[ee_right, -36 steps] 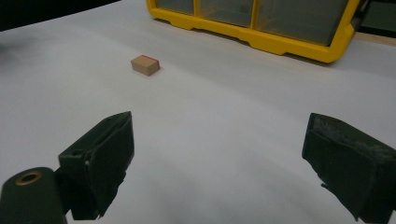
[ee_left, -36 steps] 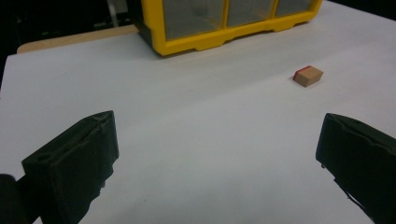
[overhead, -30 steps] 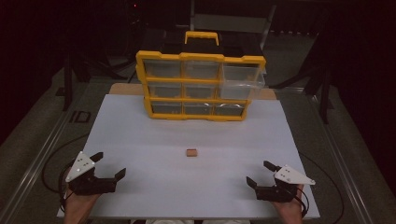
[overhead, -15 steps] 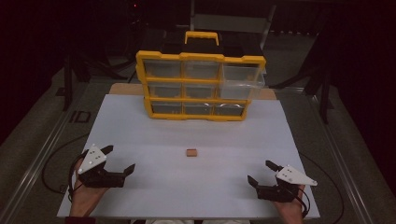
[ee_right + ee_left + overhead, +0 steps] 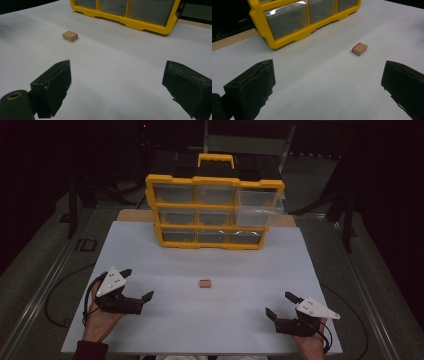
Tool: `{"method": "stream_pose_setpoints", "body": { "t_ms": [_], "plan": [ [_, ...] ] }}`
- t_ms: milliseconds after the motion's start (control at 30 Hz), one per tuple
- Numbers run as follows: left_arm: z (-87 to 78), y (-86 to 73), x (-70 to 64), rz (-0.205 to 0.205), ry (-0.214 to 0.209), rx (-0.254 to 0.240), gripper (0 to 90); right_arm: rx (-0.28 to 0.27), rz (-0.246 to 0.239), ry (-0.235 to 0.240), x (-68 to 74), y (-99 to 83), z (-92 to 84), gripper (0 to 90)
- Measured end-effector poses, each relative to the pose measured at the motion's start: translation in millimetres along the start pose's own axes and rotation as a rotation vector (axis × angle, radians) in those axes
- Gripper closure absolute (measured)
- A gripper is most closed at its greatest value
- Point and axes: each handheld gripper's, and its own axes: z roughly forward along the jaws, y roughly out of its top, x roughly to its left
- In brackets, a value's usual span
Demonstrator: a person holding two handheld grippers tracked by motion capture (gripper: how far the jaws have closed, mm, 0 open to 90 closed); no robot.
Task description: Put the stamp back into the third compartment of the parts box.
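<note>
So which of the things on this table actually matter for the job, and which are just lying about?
Part of the job:
- small wooden block, alone on the white table
- left hand-held gripper, jaws open
- right hand-held gripper, jaws open
- probably the yellow drawer organizer, its top-right drawer pulled out

Just lying about:
- cables beside the table
- dark stands behind

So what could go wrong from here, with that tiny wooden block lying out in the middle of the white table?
1. The small wooden block with a red edge is low and light, so the open left gripper could nudge it away rather than catch it.
2. One clear plastic drawer of the yellow organizer juts out at the top right, and a passing gripper might knock it.
3. The open right gripper sits near the white table's front edge, where its cable might snag.
</note>
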Motion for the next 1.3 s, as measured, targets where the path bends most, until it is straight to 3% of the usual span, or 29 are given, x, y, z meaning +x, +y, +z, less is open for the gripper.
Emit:
{"method": "stream_pose_setpoints", "body": {
  "t_ms": [1300],
  "plan": [
    [52.4, 41.3, 1.1, 0.113, -0.092, 0.088, 0.0, -0.009, 0.005, -0.005, -0.4, -0.2, -0.8, 8.0]
  ]
}}
